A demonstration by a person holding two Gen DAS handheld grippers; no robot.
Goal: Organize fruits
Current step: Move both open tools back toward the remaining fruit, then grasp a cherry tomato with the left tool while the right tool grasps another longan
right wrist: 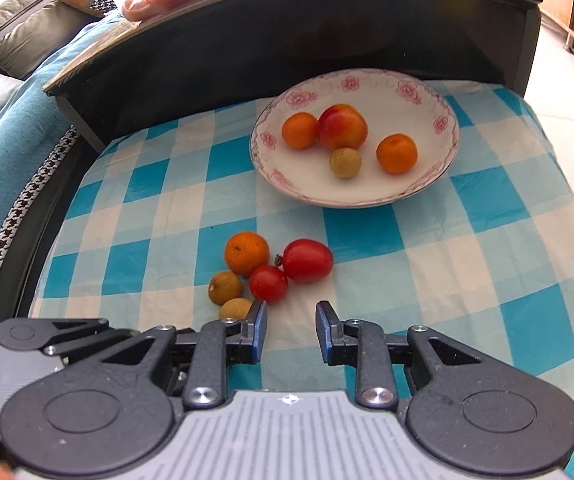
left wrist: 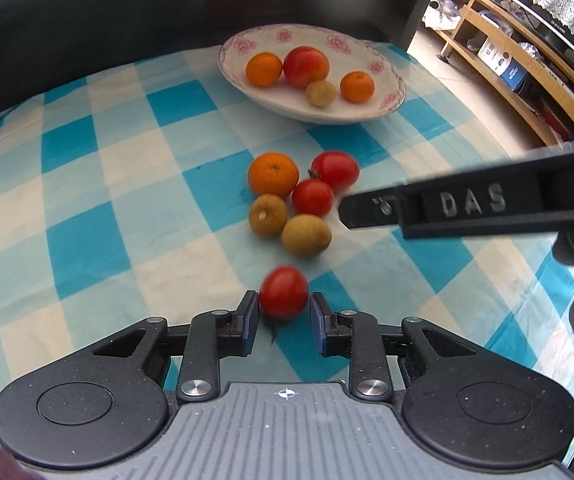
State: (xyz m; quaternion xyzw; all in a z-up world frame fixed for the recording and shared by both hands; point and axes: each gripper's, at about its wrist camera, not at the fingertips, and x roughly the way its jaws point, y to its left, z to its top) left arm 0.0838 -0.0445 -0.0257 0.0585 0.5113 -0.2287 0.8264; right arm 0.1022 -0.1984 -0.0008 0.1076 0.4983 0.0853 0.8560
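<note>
A shallow white ceramic plate with a pink flower rim (right wrist: pixel 431 100) is set near the far edge of the worktop, which is covered by a blue-and-white checked cloth (right wrist: pixel 487 240). Four fruits are already gathered in the plate: two small oranges, a red-and-yellow apple (right wrist: pixel 342 126) and one small brownish longan. That part of the sorting can be judged done.

More is left than is finished. A loose cluster is seen on the cloth near the middle of the worktop, well apart from the plate: a round orange mandarin (left wrist: pixel 273 174), two glossy red tomatoes (left wrist: pixel 335 169) and two tan longans (left wrist: pixel 306 234), most of them touching one another.

A third red tomato (left wrist: pixel 283 293) is held apart from that cluster, towards the near edge. The left gripper (left wrist: pixel 283 312) is closed on it, the blue-padded fingers being pressed against its two sides. It is not yet carried to the plate, so this step is judged to be at the grasp.

The right gripper (right wrist: pixel 291 318) is held just beside the cluster, nearest a longan. Its fingers are drawn in as far as they go, and nothing is held between them.
</note>
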